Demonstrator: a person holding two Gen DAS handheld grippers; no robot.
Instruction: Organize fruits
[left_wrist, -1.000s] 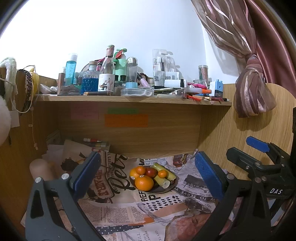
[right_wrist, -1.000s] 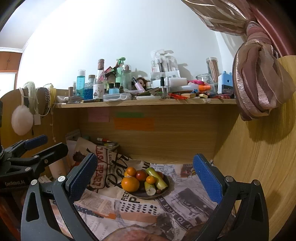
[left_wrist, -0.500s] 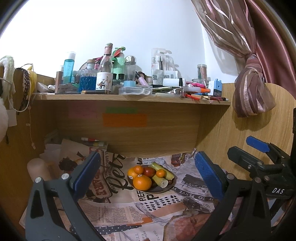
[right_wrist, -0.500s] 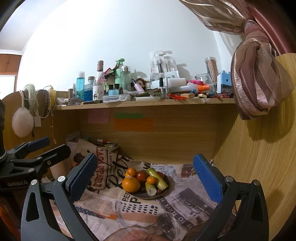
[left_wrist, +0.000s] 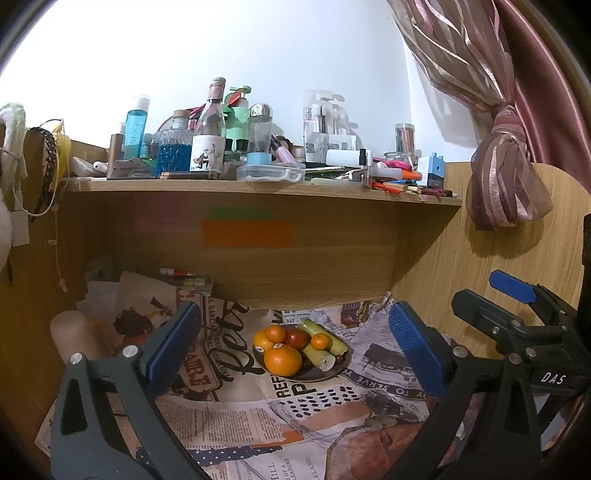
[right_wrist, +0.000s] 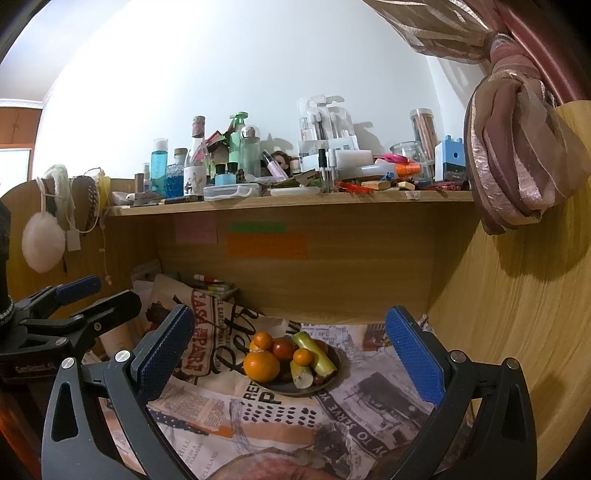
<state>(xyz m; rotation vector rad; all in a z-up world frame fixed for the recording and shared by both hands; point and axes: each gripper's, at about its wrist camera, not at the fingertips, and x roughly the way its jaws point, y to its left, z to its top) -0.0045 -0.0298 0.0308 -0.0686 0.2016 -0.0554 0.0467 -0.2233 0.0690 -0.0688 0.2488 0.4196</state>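
A dark plate (left_wrist: 340, 363) (right_wrist: 332, 380) sits on newspaper under the shelf, piled with fruit. A large orange (left_wrist: 282, 360) (right_wrist: 261, 365) lies at its front, with smaller oranges, a red fruit (left_wrist: 296, 338) (right_wrist: 283, 348) and pale green stalk pieces (left_wrist: 320, 339) (right_wrist: 314, 352) behind. My left gripper (left_wrist: 293, 347) is open and empty, well short of the plate. My right gripper (right_wrist: 290, 349) is open and empty too, held back from the plate. Each gripper shows at the edge of the other's view: the right one (left_wrist: 517, 306), the left one (right_wrist: 74, 302).
Newspaper sheets (left_wrist: 258, 417) (right_wrist: 258, 417) cover the desk. A wooden shelf (left_wrist: 258, 184) (right_wrist: 295, 201) above carries several bottles, boxes and pens. A tied curtain (left_wrist: 506, 173) (right_wrist: 517, 155) hangs at right. Wooden side panels close in both sides. A pale cylinder (left_wrist: 72, 336) lies at left.
Both grippers have drifted slightly, so the plate sits a little lower and farther off in the views. Both stay open and empty.
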